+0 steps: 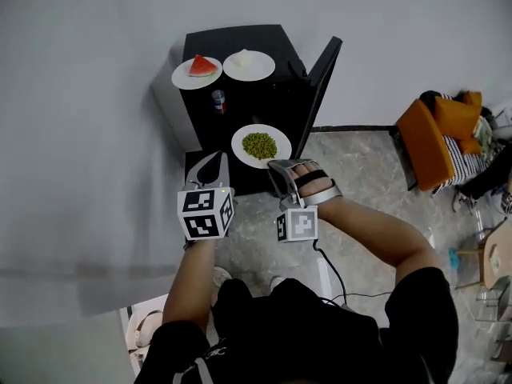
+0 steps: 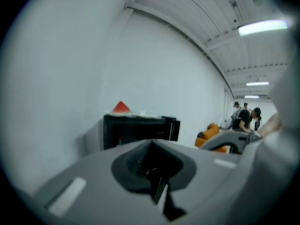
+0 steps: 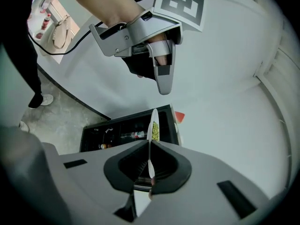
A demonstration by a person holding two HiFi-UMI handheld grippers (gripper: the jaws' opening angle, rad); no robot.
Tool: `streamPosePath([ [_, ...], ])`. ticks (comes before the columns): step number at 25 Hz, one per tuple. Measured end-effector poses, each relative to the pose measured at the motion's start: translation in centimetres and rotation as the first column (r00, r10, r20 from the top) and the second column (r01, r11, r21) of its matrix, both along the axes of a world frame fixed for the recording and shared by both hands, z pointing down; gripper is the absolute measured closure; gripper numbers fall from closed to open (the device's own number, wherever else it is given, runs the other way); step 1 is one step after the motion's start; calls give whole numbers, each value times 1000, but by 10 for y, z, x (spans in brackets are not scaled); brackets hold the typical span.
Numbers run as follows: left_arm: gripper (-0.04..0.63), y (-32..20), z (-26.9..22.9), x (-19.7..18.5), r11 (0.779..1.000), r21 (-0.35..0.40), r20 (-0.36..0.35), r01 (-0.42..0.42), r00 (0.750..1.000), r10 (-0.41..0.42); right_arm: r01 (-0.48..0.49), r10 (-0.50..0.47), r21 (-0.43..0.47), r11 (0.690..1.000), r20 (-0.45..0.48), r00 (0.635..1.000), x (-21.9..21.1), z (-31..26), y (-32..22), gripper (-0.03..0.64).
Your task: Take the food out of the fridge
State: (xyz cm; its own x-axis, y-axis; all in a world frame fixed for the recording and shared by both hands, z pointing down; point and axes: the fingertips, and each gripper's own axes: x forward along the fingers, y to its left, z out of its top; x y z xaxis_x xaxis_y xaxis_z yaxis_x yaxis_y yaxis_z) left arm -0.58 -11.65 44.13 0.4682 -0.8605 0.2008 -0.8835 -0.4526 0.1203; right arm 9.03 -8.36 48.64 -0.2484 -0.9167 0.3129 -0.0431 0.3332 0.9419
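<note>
Mostly done — watermelon plate and white plate on top of the fridge, pea plate out in front of it with the right tool clamped on its rim and the left tool closed on nothing — bottle inside maybe still to fetch.

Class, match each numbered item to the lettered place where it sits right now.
Items:
1. red watermelon slice
2. white plate of green peas
3. small red-labelled bottle

Places:
A. gripped by the right tongs
B. inside the black fridge
C. on top of the black fridge

Pairs: 1-C, 2-A, 3-B
</note>
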Motion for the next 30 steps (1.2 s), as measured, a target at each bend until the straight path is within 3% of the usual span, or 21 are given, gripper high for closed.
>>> streamPosePath([
  [10,597,1,-184,75,996,65,77,-59,996,54,-97,94,90,991,38,995,75,-196,-31,604],
  [18,597,-20,-198,77,982,89,94,-166,983,158,-206,200,122,971,60,978,73,-213,-57,604],
  [30,597,-31,-195,66,968,92,64,-232,972,227,-272,269,138,952,39,962,65,-216,-71,604],
])
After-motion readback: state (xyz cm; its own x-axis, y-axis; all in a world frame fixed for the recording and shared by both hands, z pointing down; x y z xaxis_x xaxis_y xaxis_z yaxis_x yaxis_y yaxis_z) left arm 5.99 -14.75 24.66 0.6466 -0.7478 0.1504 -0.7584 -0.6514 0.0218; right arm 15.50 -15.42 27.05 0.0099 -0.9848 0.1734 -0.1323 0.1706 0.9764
